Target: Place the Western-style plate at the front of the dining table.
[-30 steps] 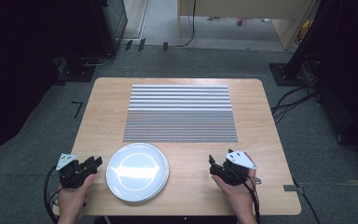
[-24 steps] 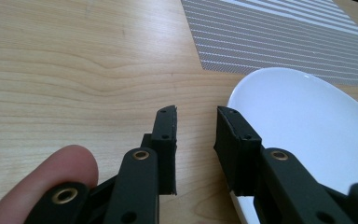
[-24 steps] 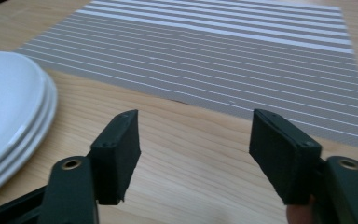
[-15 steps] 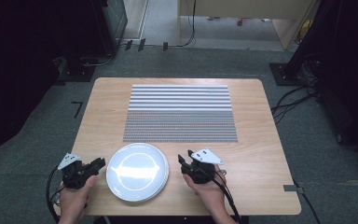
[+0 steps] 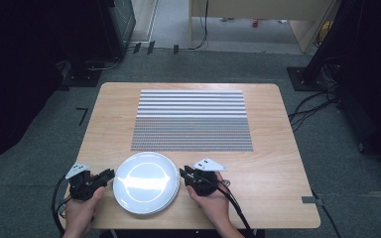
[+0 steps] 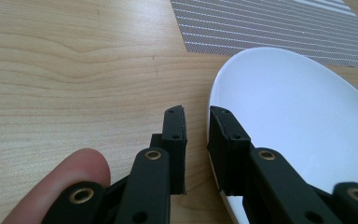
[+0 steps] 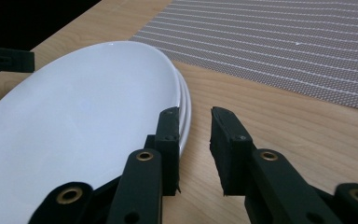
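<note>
Closing down to a thin slit, my left gripper (image 6: 196, 121) is sitting with its jaws drawn together on nothing. Bare wood is showing through the slit. The rim of the stack of round white glazed plates (image 6: 298, 116) is lying right against the plate-side jaw, and I cannot tell if it is touching.

My right gripper (image 7: 193, 123) is holding its jaws a little apart. They have just been closing, with only wood between them. The plate-side jaw is overlapping the stacked rims in the right gripper view, and three edges are showing there.

In the high view the plates (image 5: 146, 181) are resting at the near edge of the pale wooden table (image 5: 278, 163). They are sitting between my left gripper (image 5: 110, 174) and my right gripper (image 5: 182, 174), with each one just beside the rim. My left hand (image 5: 82, 210) and right hand (image 5: 211, 203) are coming in from the near side, and a thumb tip (image 6: 60, 182) is showing beside the left jaws.

The grey-and-white striped woven placemat (image 5: 192, 119) is lying flat at the table's middle, just beyond the plates. Its near edge is close to the stack.
</note>
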`<state>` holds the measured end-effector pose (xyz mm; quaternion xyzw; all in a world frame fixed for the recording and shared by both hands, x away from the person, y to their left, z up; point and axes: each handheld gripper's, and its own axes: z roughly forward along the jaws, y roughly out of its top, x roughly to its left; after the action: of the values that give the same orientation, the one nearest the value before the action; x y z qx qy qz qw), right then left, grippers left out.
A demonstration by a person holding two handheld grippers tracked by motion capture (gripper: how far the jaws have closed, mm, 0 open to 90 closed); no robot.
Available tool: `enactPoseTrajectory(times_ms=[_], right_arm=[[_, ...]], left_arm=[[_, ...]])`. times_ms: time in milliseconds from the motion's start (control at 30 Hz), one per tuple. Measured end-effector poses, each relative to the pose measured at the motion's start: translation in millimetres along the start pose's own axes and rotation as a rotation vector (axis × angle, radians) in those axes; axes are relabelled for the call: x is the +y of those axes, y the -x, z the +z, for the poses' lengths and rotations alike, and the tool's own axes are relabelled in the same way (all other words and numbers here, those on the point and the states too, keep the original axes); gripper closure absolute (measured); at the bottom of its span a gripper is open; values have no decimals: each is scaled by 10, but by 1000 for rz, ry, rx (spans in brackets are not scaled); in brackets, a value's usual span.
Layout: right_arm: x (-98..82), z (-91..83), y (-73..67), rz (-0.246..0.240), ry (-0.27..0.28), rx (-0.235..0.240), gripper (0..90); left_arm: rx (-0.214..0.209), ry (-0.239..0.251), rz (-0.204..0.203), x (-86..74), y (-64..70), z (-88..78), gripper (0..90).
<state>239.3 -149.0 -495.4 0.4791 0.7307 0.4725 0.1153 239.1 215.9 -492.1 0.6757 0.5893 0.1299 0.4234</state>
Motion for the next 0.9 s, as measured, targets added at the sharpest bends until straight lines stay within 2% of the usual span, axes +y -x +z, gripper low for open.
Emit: enactPoseTrajectory(times_ms=[133, 300, 633, 900], right_arm=[[-27, -9, 0, 53, 6, 44, 805], [-59, 5, 1, 80, -21, 65, 863], [-97, 43, -10, 108, -47, 90, 856], [-109, 52, 13, 152, -57, 104, 818]], left_arm=[[-2, -6, -4, 2, -10, 1, 769], [-9, -10, -7, 5, -10, 4, 772], [-30, -21, -5, 4, 13, 24, 776], [-38, -22, -7, -2, 35, 41, 783]])
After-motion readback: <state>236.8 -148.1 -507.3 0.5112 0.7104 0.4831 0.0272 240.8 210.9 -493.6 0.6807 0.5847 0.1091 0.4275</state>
